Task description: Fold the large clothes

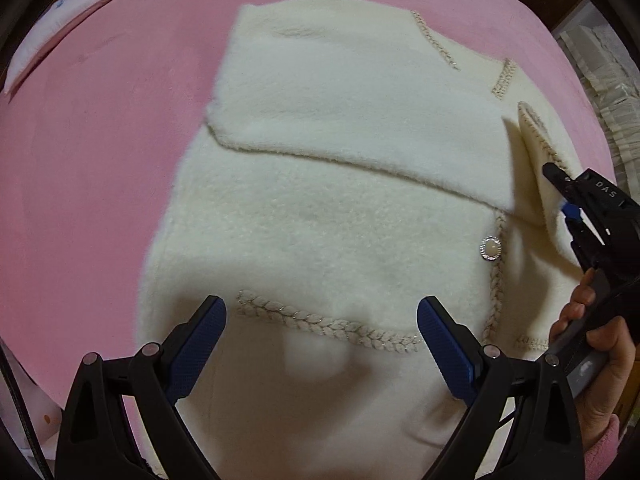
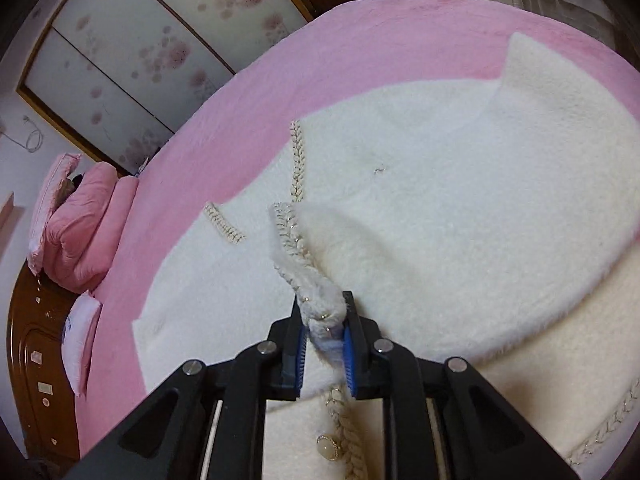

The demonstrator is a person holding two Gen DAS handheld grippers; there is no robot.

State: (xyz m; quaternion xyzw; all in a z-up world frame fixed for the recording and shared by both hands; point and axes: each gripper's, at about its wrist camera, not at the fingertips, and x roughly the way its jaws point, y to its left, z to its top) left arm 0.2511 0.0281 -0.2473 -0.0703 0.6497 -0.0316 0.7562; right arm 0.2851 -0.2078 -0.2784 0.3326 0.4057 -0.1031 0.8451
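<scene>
Cream fleece jacket [image 1: 320, 208] lies spread flat on the pink bedspread [image 1: 100, 160], front side up, braided trim and a pearl button [image 1: 490, 248] showing. Progress, as I read it: early-to-mid fold. One sleeve [image 1: 360, 120] is already laid across the chest, so that side looks done; the other side and the final halving of the body look still to do. Right gripper [image 2: 325, 334] is pressed together on the braided cuff [image 2: 316, 304] of the far sleeve, fabric bunched between the blue pads [image 2: 302, 354], cuff lifted off the jacket body. From the left wrist view the same gripper [image 1: 560, 184] sits at the right edge of the garment, with the held cuff [image 1: 532, 140] standing up just beside the folded sleeve. Left gripper [image 1: 320, 344] is spread wide, holding nothing, hovering over the lower front panel just above the braided pocket trim [image 1: 328, 324]; can't tell if the fingertips touch the fleece. Likely next: carry the pinched cuff across the chest to mirror the first sleeve, left gripper free to pin the body. Risk: thick pile may slip or drag the panel with it.
</scene>
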